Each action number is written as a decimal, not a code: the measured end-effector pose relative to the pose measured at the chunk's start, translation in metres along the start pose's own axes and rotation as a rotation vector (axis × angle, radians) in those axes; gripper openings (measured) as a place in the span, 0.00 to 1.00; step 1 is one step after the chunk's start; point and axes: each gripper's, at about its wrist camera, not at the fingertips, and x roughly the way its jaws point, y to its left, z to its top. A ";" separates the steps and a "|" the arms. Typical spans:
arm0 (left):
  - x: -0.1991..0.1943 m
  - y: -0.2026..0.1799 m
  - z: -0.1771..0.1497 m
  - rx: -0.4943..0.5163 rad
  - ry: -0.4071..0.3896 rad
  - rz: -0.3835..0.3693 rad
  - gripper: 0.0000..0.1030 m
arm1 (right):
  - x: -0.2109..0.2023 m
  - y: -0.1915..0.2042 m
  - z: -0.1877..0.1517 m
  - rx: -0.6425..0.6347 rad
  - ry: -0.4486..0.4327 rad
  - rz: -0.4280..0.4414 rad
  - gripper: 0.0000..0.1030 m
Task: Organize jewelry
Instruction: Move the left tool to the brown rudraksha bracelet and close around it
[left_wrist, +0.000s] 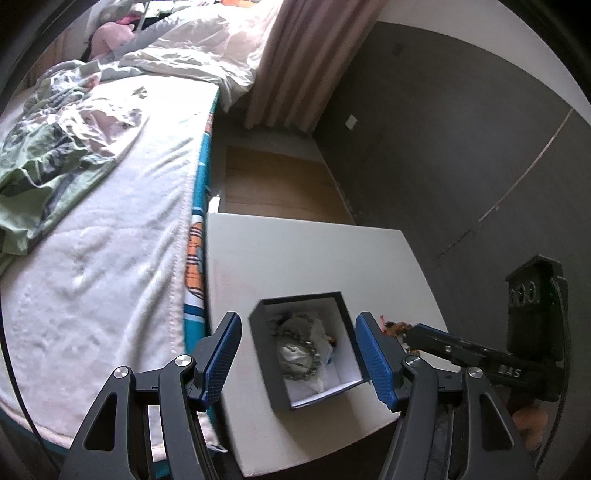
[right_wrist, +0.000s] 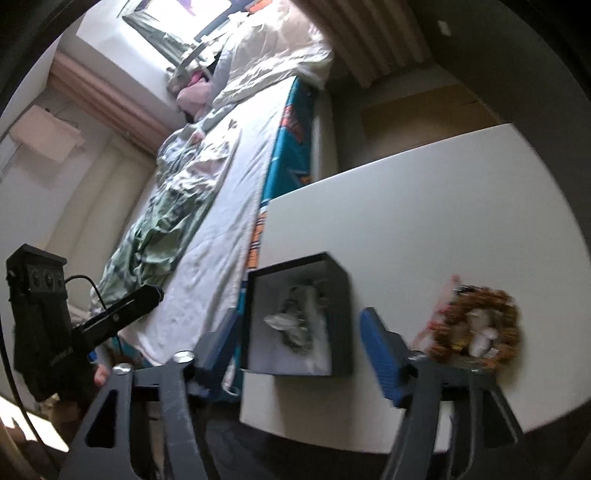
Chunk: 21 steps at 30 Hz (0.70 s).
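Observation:
A black open box (left_wrist: 310, 350) with a white inside stands on the white table (left_wrist: 295, 258). A dark beaded bracelet (left_wrist: 299, 354) and crumpled clear wrap lie in it. My left gripper (left_wrist: 299, 354) is open, its blue fingers either side of the box, just above it. In the right wrist view the same box (right_wrist: 299, 314) sits between the open fingers of my right gripper (right_wrist: 299, 343). An orange-brown beaded bracelet in a bag (right_wrist: 476, 328) lies on the table right of the box; part of it shows in the left wrist view (left_wrist: 397, 326).
A bed (left_wrist: 110, 221) with white sheets and crumpled green bedding runs along the table's left edge. A grey wall (left_wrist: 461, 147) and pink curtain (left_wrist: 303, 55) stand behind. A wooden floor patch (left_wrist: 280, 184) lies beyond the table. The right gripper's body (left_wrist: 480, 354) reaches in from the right.

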 end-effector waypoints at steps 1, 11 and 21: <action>0.001 -0.003 -0.001 0.005 0.003 -0.005 0.63 | -0.007 -0.004 -0.002 -0.001 -0.018 -0.019 0.78; 0.018 -0.054 -0.016 0.112 0.017 -0.034 0.80 | -0.059 -0.041 -0.026 0.026 -0.120 -0.109 0.79; 0.046 -0.098 -0.030 0.200 0.065 -0.041 0.81 | -0.101 -0.092 -0.042 0.088 -0.232 -0.152 0.92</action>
